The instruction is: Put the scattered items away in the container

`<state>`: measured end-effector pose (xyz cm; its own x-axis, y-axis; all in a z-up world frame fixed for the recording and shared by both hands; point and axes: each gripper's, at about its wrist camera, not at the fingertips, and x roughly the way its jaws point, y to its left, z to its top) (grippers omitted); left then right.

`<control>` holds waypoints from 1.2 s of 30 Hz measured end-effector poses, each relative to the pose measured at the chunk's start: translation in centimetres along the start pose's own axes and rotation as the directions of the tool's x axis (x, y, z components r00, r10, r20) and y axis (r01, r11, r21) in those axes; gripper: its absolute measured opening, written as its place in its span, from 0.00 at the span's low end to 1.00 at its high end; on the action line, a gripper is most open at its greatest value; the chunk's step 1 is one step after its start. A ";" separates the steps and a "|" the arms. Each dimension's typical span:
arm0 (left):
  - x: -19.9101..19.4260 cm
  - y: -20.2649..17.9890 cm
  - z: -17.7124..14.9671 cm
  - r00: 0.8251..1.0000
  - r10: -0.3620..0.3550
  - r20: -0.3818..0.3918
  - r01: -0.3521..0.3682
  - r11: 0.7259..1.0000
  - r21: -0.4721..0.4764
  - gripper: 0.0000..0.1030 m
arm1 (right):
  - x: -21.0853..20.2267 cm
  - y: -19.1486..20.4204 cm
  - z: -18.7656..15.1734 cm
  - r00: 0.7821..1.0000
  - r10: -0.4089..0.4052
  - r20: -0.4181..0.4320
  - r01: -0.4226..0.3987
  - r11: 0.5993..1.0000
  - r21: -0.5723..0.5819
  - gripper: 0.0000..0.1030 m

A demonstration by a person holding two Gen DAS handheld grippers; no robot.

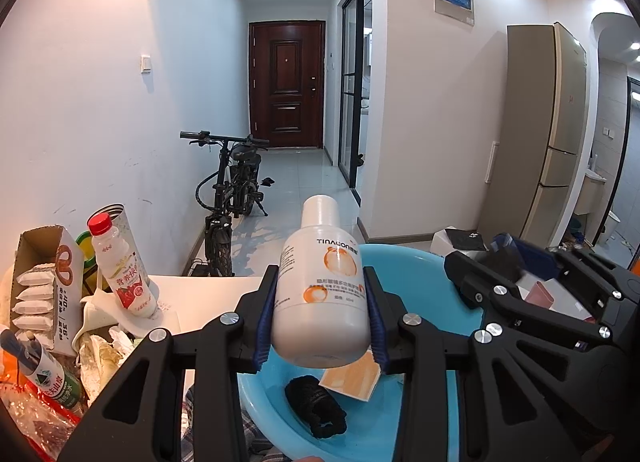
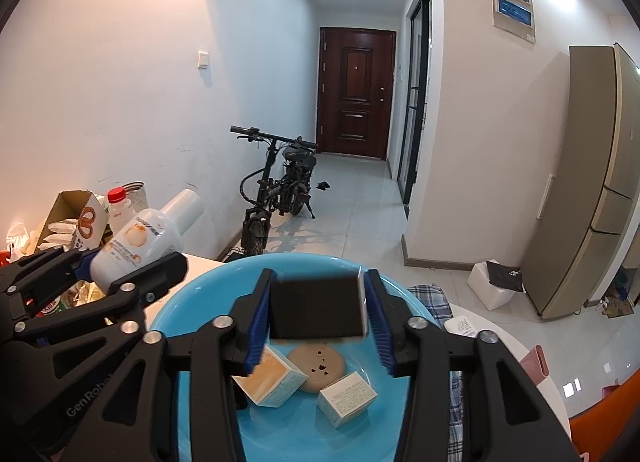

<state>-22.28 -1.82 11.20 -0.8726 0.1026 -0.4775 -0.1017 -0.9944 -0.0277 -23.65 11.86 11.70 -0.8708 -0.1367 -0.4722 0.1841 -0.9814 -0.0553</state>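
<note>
My left gripper is shut on a white bottle with orange print, held upright above the blue basin. The bottle also shows in the right wrist view, at the left. My right gripper is shut on a black box with a white side, held over the blue basin. In the basin lie a beige-faced box, a white box, a brown round disc and a black fabric item.
At the left stand a red-capped drink bottle, a metal can, an open carton of white packets, a water bottle and crumpled wrappers. A pink item lies right of the basin. A bicycle stands in the hallway.
</note>
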 end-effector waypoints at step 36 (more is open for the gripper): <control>-0.6 0.7 0.4 0.998 -0.063 0.006 0.063 0.997 -0.041 0.36 | -0.6 -1.1 0.7 0.991 -0.131 -0.004 0.131 0.991 0.025 1.00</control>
<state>-22.04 -2.59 11.81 -0.8672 0.1649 -0.4698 -0.1369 -0.9862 -0.0936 -23.65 12.89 12.64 -0.8855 -0.0061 -0.4646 0.0568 -0.9938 -0.0952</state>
